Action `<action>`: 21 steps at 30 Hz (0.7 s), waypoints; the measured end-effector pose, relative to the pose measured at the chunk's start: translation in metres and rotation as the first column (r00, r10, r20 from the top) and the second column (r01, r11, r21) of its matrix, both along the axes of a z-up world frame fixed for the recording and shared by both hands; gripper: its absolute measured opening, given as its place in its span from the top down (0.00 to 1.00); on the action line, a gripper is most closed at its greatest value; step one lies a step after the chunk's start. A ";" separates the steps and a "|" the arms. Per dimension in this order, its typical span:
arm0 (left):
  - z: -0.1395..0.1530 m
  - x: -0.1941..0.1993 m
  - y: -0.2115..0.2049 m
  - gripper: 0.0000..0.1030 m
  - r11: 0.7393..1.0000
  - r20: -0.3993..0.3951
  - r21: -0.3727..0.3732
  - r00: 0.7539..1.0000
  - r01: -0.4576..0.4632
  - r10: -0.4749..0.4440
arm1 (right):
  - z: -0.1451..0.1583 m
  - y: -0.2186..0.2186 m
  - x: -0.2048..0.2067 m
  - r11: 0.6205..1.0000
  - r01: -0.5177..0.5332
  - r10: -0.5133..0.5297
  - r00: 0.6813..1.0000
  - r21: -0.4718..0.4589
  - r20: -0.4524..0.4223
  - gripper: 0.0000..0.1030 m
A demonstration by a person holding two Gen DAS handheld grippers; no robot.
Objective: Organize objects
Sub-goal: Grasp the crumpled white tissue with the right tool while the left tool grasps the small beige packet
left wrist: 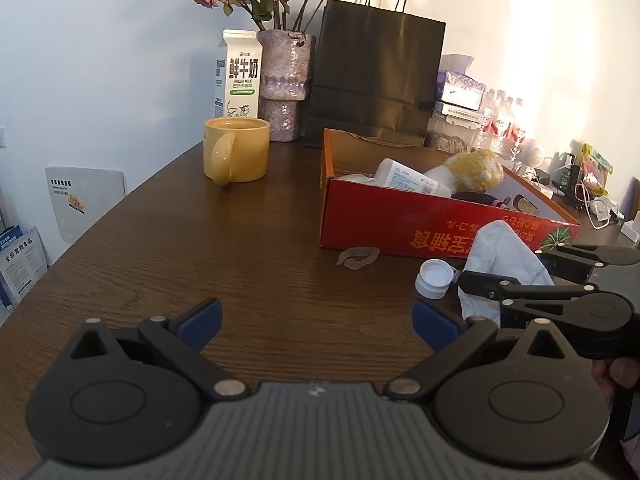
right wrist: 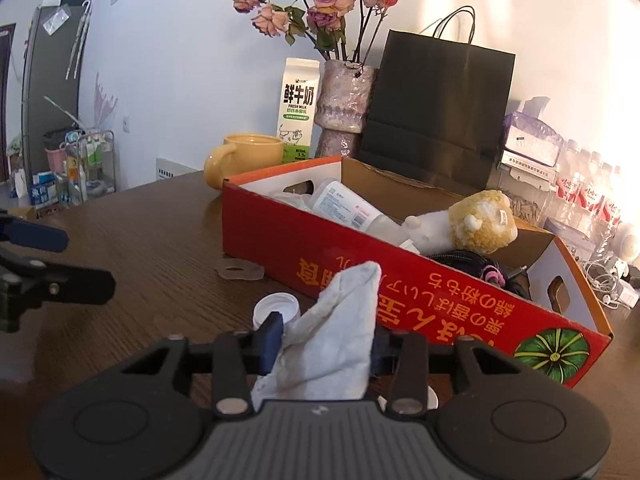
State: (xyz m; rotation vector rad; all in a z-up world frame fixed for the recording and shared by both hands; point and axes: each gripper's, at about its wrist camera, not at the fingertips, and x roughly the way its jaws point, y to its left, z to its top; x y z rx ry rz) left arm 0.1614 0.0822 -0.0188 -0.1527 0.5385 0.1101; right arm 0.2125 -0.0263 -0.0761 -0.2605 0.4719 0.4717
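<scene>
Task was approx. half done: bottle (right wrist: 352,208) & plush toy (right wrist: 476,222) lay in red box (right wrist: 360,280), right gripper (right wrist: 326,344) pinched crumpled tissue (right wrist: 332,340) beside it, left gripper (left wrist: 316,320) wide open, empty; white cap (right wrist: 276,308) was left on table (left wrist: 260,240).

Right gripper (right wrist: 326,344) jaws narrowed, tilted downward; left gripper (left wrist: 318,320) jaws wide apart, empty.

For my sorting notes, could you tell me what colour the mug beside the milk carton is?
The mug is mustard yellow, clearest in the left wrist view.
</scene>
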 end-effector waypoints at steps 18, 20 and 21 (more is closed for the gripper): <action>-0.001 0.030 -0.038 0.00 0.997 -0.039 0.046 0.997 0.061 -0.059 | 0.012 -0.032 -0.017 0.987 -0.034 0.037 0.999 0.159 -0.015 0.87; -0.001 0.035 -0.044 0.00 0.996 -0.042 0.053 0.997 0.072 -0.070 | 0.014 -0.041 -0.018 0.980 -0.030 0.033 0.999 0.197 -0.011 0.88; -0.001 0.039 -0.048 0.00 0.995 -0.044 0.055 0.996 0.080 -0.078 | 0.015 -0.045 -0.018 0.976 -0.028 0.030 0.999 0.214 -0.009 0.88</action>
